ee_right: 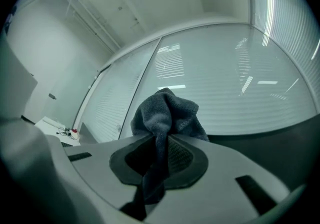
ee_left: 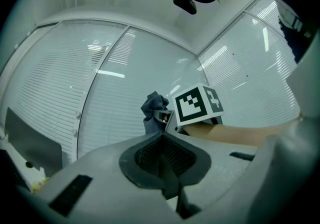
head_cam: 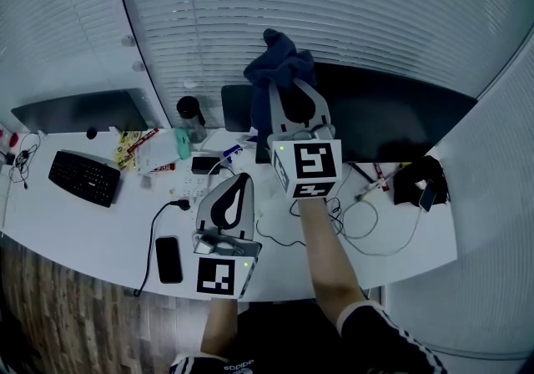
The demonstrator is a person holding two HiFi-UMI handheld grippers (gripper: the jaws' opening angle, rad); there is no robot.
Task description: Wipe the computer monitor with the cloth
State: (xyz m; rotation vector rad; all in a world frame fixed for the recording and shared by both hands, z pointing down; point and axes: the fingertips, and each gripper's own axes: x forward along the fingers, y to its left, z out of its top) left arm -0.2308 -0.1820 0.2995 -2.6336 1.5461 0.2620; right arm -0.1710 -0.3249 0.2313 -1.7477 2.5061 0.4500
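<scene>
A dark blue cloth [head_cam: 279, 63] is bunched in my right gripper [head_cam: 288, 87], which is shut on it and raised in front of the upper left part of the dark computer monitor [head_cam: 392, 118]. In the right gripper view the cloth [ee_right: 167, 113] sticks up from between the jaws of that gripper [ee_right: 159, 142], and the monitor's top edge [ee_right: 285, 135] lies low at the right. My left gripper [head_cam: 240, 180] hangs lower over the white desk [head_cam: 92, 226], shut with nothing in it. The left gripper view shows its closed jaws [ee_left: 161, 139] pointing at the cloth [ee_left: 154, 109].
A second dark monitor [head_cam: 79, 109] and a black keyboard [head_cam: 83, 178] are at the desk's left. A black phone [head_cam: 168, 259] lies near the front edge. A dark bottle [head_cam: 191, 118], papers and cables [head_cam: 359, 218] clutter the middle, with a black object [head_cam: 421, 180] at the right. Window blinds stand behind.
</scene>
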